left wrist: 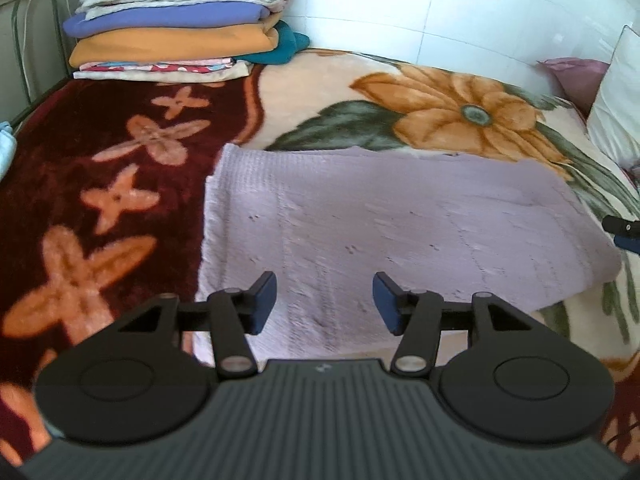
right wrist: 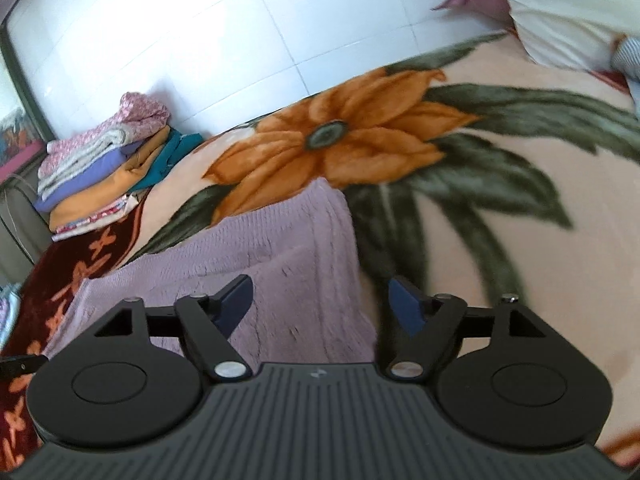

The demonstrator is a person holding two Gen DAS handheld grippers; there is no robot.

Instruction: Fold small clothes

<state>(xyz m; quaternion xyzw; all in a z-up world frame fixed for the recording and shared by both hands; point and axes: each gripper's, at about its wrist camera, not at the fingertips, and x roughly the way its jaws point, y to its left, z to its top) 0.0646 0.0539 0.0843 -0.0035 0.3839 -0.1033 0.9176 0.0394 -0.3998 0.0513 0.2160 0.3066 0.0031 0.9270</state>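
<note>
A lilac knitted garment [left wrist: 400,224] lies folded flat on the flowered blanket [left wrist: 120,168]. My left gripper [left wrist: 324,304] is open and empty, just above the garment's near edge. In the right wrist view the same garment [right wrist: 288,248] lies with a folded layer on top. My right gripper [right wrist: 320,304] is open and empty over its right end, one finger over the knit and the other over the blanket [right wrist: 500,200]. A tip of the right gripper [left wrist: 624,232] shows at the right edge of the left wrist view.
A stack of folded clothes [left wrist: 176,28] stands at the bed's far left corner, also in the right wrist view [right wrist: 104,168]. A white tiled wall [left wrist: 440,4] runs behind. Pillows [left wrist: 616,108] lie at the right. A metal bed frame [left wrist: 24,40] is at the left.
</note>
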